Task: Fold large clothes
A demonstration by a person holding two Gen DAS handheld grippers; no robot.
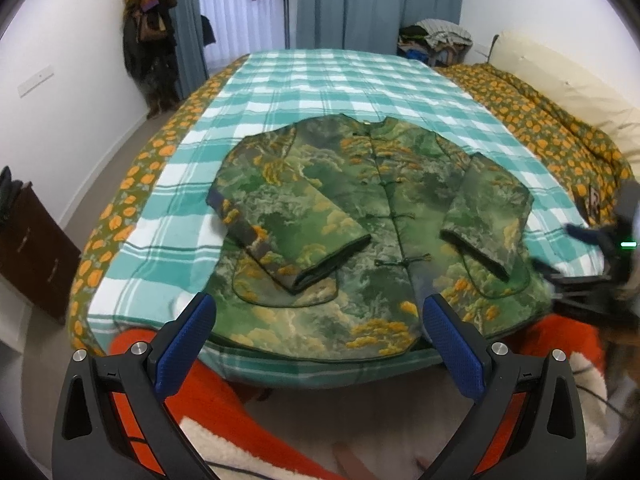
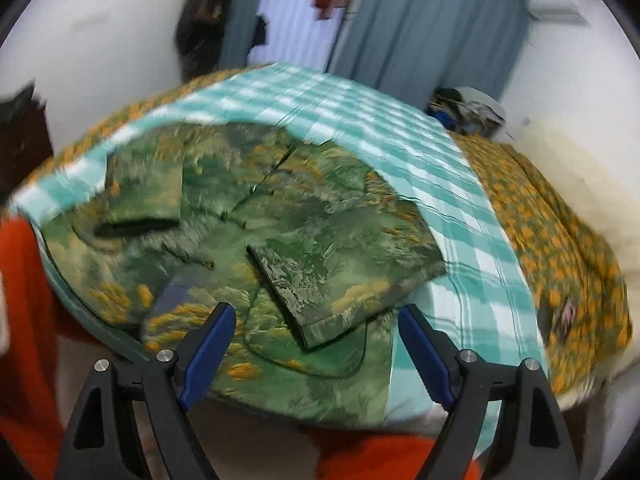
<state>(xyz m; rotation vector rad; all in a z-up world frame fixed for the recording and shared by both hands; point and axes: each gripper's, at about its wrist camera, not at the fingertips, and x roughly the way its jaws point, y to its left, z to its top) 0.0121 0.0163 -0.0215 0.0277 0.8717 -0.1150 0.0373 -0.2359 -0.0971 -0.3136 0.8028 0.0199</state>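
Both jaws stand wide apart and hold nothing: the left hand-held gripper [image 1: 316, 328] hovers over the hem at the bottom centre, the right hand-held gripper [image 2: 316, 334] near the folded-in sleeve [image 2: 320, 280], though blur makes contact uncertain. The green brocade jacket [image 1: 372, 216] lies mid-frame on the checked blanket [image 1: 320, 84]. Pinch both hem corners evenly, then lift toward the collar.
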